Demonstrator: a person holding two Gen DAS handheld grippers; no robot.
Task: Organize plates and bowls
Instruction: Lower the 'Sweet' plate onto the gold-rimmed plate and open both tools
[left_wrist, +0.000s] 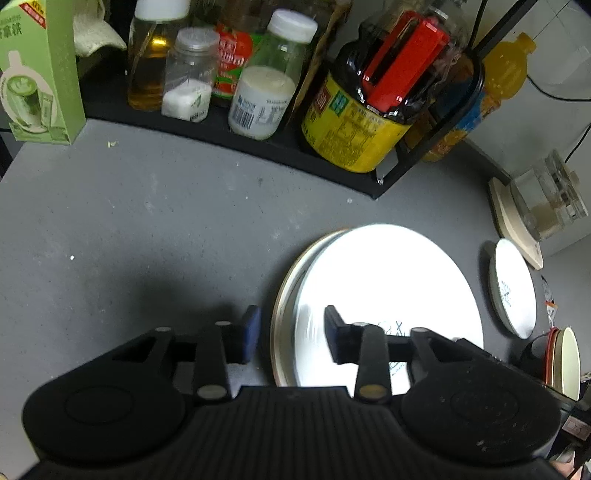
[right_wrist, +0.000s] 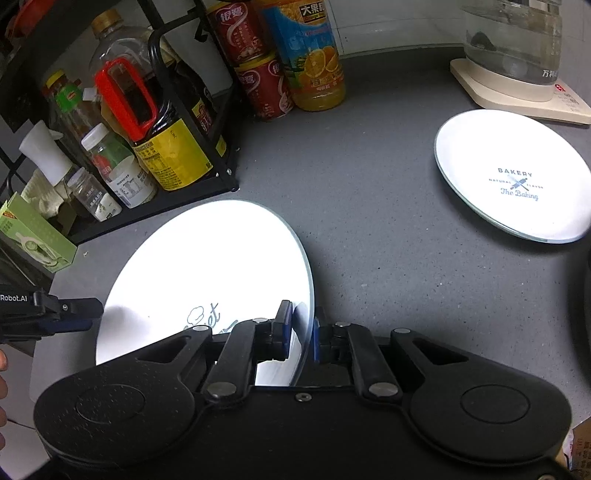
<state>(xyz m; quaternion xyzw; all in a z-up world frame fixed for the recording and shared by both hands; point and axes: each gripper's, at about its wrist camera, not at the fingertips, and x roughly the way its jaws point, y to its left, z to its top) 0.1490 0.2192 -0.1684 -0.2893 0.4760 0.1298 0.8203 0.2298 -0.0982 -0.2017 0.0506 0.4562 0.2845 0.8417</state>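
A large white plate with blue lettering is tilted above the grey counter; my right gripper is shut on its right rim. In the left wrist view the same plate lies over another plate whose beige rim shows at its left edge. My left gripper is open, its fingers either side of that left edge, not gripping. The left gripper also shows in the right wrist view by the plate's left edge. A second white plate marked "Bakery" lies at the right; it also shows in the left wrist view.
A black rack with bottles and jars stands along the back. A green box is at the left. Cans and a juice bottle stand behind. A glass kettle on a beige base sits back right. Stacked bowls are at far right.
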